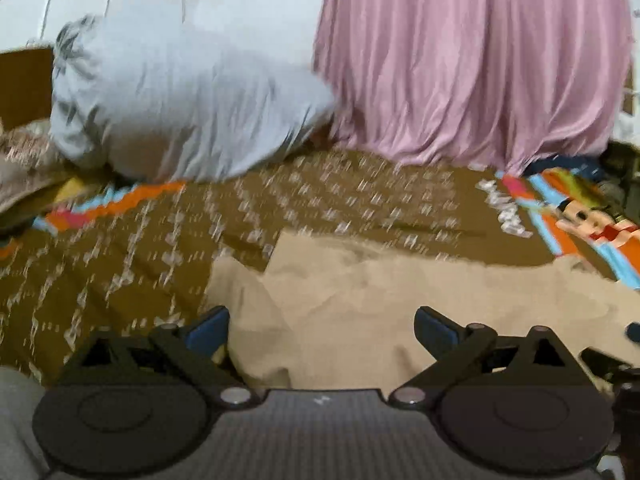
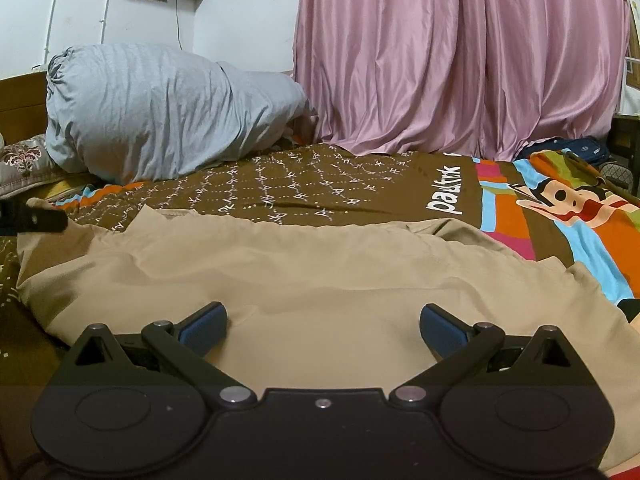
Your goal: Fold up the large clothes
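A large beige garment [image 2: 304,272] lies spread across the bed, partly folded with a straight far edge. My right gripper [image 2: 322,326] hovers open just above its near part, blue pads [image 2: 204,326] wide apart with nothing between them. In the left wrist view, which is motion-blurred, the same beige garment [image 1: 360,300] fills the lower middle, and my left gripper [image 1: 320,326] stands open over its left portion with nothing held. In the right wrist view a dark piece of the left gripper shows at the far left edge, beside the garment's far-left corner.
The bed wears a brown patterned cover [image 2: 320,184] with a bright cartoon print [image 2: 568,208] on the right. A grey bundled duvet [image 2: 160,112] sits at the back left beside a patterned pillow [image 2: 24,160]. Pink curtains [image 2: 460,60] hang behind the bed.
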The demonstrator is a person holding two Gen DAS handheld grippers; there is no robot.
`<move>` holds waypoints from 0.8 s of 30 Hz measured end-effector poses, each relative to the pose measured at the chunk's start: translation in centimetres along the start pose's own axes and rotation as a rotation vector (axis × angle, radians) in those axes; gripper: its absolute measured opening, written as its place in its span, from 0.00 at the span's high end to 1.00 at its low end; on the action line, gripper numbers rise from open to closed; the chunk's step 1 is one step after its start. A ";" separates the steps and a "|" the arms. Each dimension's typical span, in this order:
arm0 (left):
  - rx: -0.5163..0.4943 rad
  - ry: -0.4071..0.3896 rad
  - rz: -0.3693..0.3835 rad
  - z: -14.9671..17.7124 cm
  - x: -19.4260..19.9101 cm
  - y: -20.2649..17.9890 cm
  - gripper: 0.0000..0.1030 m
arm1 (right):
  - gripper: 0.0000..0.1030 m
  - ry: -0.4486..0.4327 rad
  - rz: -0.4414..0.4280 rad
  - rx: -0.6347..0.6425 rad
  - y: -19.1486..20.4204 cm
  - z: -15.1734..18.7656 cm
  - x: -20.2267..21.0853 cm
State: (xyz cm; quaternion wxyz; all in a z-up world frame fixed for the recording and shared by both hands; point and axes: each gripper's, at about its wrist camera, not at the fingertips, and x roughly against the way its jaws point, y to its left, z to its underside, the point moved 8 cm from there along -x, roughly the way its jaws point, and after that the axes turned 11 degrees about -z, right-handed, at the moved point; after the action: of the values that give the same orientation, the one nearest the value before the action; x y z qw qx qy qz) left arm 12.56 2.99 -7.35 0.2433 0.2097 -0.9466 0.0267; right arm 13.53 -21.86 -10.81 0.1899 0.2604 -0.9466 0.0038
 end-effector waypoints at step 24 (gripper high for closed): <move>0.388 0.357 0.112 3.5 -5.3 4.1 0.07 | 0.01 0.004 -0.006 -0.005 0.1 0.3 -0.3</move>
State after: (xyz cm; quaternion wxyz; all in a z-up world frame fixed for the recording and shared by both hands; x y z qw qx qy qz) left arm 13.59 8.20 -12.71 0.3599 0.1918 -0.8761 0.2573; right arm 13.58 -21.68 -11.17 0.1925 0.2629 -0.9454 0.0011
